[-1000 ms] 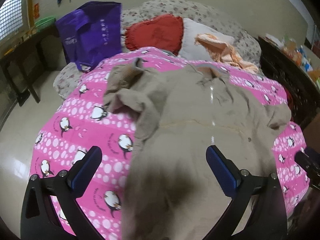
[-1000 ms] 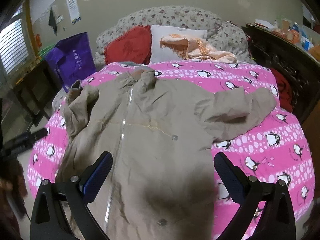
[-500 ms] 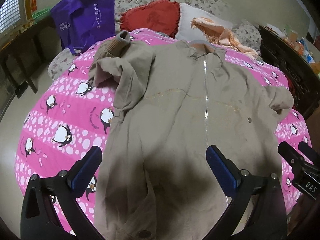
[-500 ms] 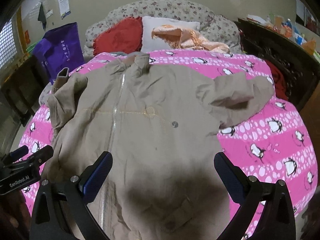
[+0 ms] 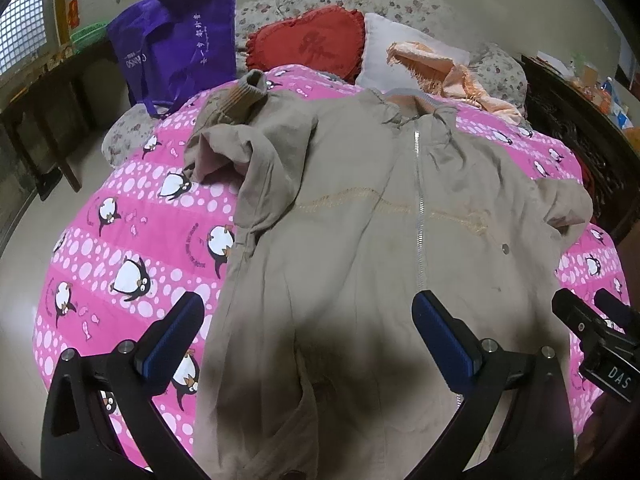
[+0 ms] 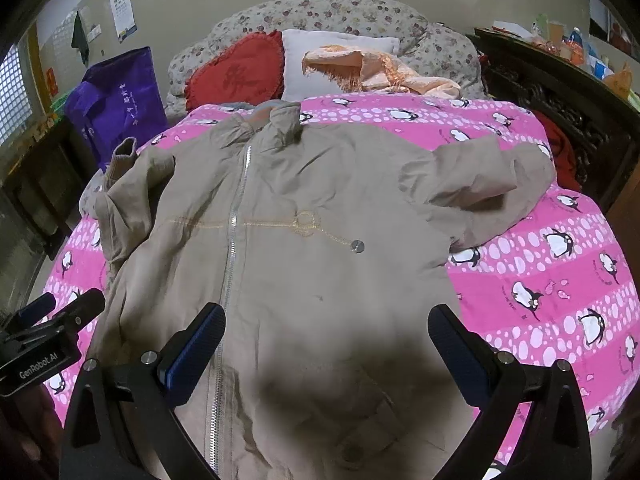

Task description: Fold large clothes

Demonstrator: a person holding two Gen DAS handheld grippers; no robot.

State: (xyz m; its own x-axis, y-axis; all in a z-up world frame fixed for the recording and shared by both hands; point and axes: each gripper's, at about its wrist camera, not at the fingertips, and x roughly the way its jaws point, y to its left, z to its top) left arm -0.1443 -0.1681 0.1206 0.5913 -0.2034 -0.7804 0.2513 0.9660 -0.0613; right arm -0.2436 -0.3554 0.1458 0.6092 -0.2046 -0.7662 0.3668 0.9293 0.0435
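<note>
Left wrist view is showing the left gripper (image 5: 306,326) hanging over the lower part of a beige coat (image 5: 360,240), its jaws standing wide apart with nothing between them, the blue pads (image 5: 442,340) clear of the cloth. The coat is lying front up on a pink quilt (image 5: 120,248) printed with penguins, zip (image 5: 418,208) closed and running up to the collar near the pillows. One sleeve is lying bunched and folded back on the coat's left side, its ribbed cuff (image 5: 244,96) pointing toward a purple bag (image 5: 176,40) standing beside the bed. A red cushion (image 5: 308,44), a white pillow (image 5: 380,52) and a peach cloth (image 5: 448,76) are sitting at the head of the bed. At the right edge the right gripper (image 5: 596,320) is showing in part. In the right wrist view that gripper (image 6: 326,334) is likewise hovering over the coat's lower front with jaws wide and empty. The other sleeve (image 6: 480,184) is lying crumpled out to the coat's right on the quilt, and a metal snap (image 6: 357,246) is showing right of the zip
</note>
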